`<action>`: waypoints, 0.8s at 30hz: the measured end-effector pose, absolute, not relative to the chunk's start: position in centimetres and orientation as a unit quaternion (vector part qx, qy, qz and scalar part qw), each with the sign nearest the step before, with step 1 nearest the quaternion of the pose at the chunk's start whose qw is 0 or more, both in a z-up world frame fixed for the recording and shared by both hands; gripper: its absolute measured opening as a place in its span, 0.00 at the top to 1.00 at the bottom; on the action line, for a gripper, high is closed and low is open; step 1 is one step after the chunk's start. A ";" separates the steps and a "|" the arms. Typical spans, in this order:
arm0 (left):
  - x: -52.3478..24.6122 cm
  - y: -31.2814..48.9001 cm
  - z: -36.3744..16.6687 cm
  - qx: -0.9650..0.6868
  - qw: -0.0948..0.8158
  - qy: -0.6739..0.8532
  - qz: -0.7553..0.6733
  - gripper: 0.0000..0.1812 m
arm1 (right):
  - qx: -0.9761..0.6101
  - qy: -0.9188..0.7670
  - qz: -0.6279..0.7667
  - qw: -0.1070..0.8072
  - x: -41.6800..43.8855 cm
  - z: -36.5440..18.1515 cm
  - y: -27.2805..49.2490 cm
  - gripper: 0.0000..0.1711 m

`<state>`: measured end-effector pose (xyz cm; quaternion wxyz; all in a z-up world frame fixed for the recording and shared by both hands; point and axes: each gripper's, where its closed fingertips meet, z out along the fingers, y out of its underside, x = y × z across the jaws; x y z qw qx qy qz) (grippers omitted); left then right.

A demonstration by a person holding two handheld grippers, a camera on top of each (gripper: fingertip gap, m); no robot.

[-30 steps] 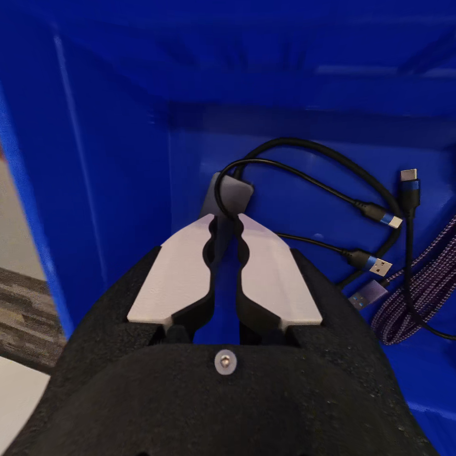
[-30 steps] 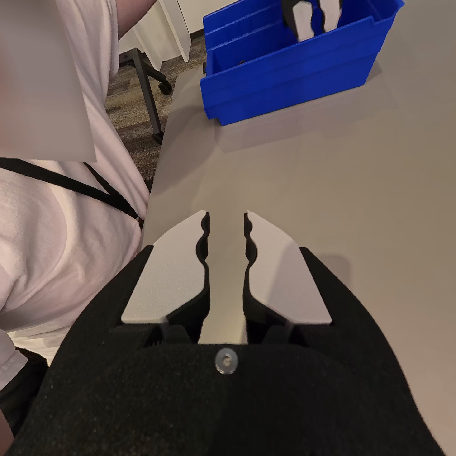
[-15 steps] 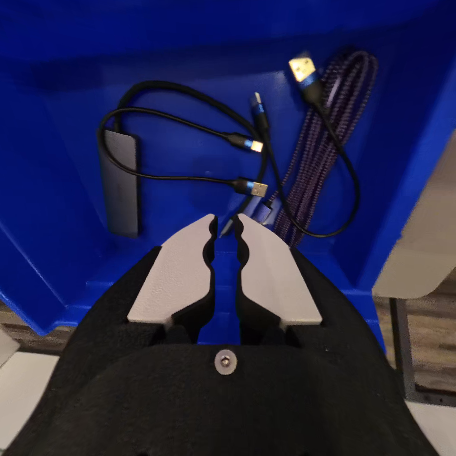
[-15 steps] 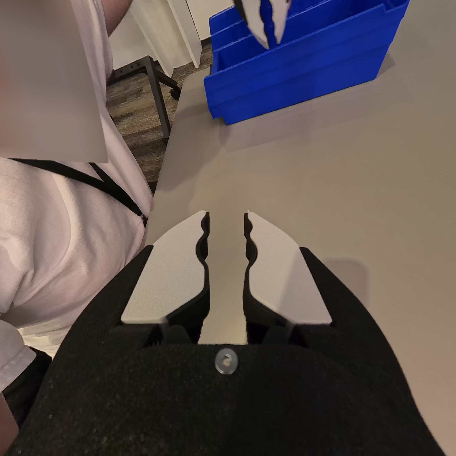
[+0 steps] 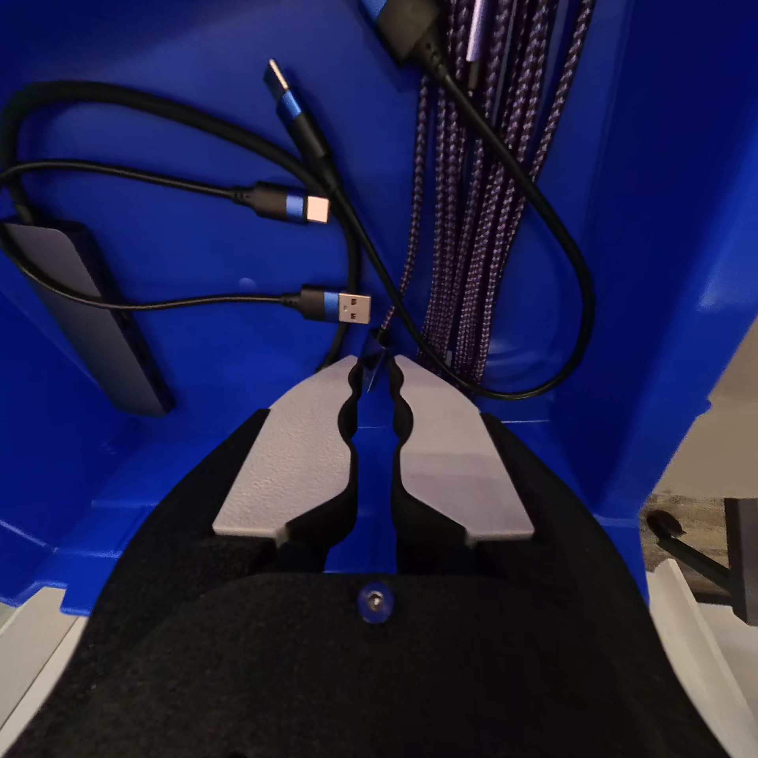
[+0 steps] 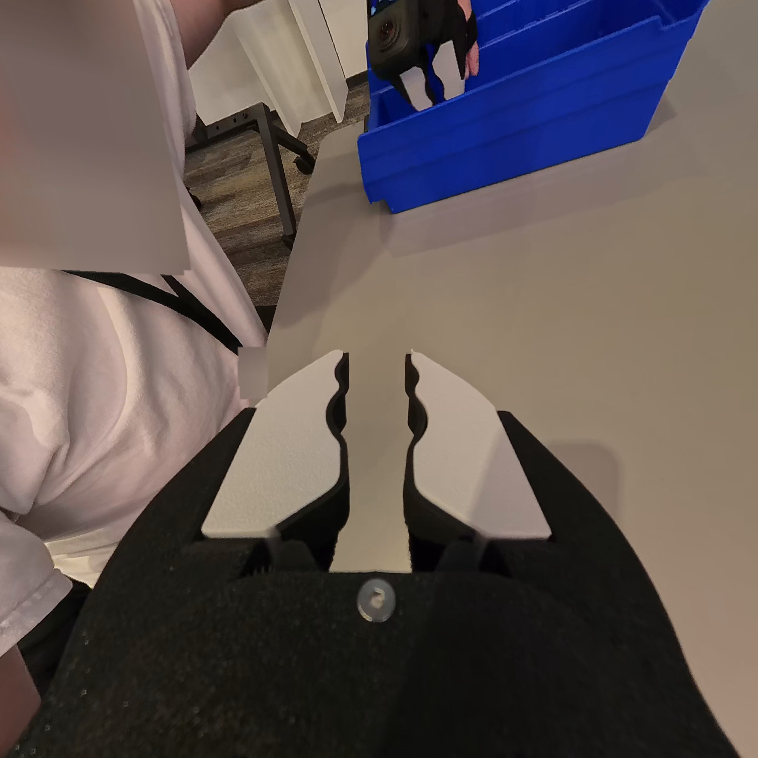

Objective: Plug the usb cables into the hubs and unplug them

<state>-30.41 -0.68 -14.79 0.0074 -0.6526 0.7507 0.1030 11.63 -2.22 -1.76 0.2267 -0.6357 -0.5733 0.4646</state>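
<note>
**Left tool closing in on a plug in the bin**

Your left tool (image 5: 375,361) is inside the blue bin (image 5: 656,205), its jaws a narrow gap apart with a small plug end (image 5: 375,365) just at the tips. You cannot tell from this view whether the tips already pinch it. The grey hub (image 5: 82,311) lies at the left of the bin floor, with black leads crossing it. Two loose black cables end near the middle: a USB-A plug (image 5: 348,308) and, above it, a smaller plug (image 5: 311,208). A third plug (image 5: 287,98) points up and away, and a purple braided cable (image 5: 471,205) runs along the right.

Your right tool (image 6: 377,357) hangs open and empty above the counter (image 6: 574,328), well apart from the bin.

To do this step well:
- Take the plug by its body, not the cord, so it cannot swivel
- Lift slowly; the thin black cable (image 5: 566,229) loops just beside the tips and could snag
- Bring the right tool over to hold the hub before you push anything in
</note>
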 end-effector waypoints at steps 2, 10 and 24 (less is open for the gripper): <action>-30.3 -0.7 -14.7 -0.655 0.013 0.749 0.099 0.94 | -0.636 -0.573 0.465 0.226 11.7 -1.6 -2.3 0.86; -30.0 -0.2 -14.9 -0.622 0.039 0.770 0.136 0.94 | -0.632 -0.576 0.470 0.219 11.6 -1.6 -2.7 0.87; -29.8 -0.2 -15.2 -0.673 0.004 0.732 0.110 0.96 | -0.621 -0.577 0.478 0.228 12.2 -0.7 -3.5 0.88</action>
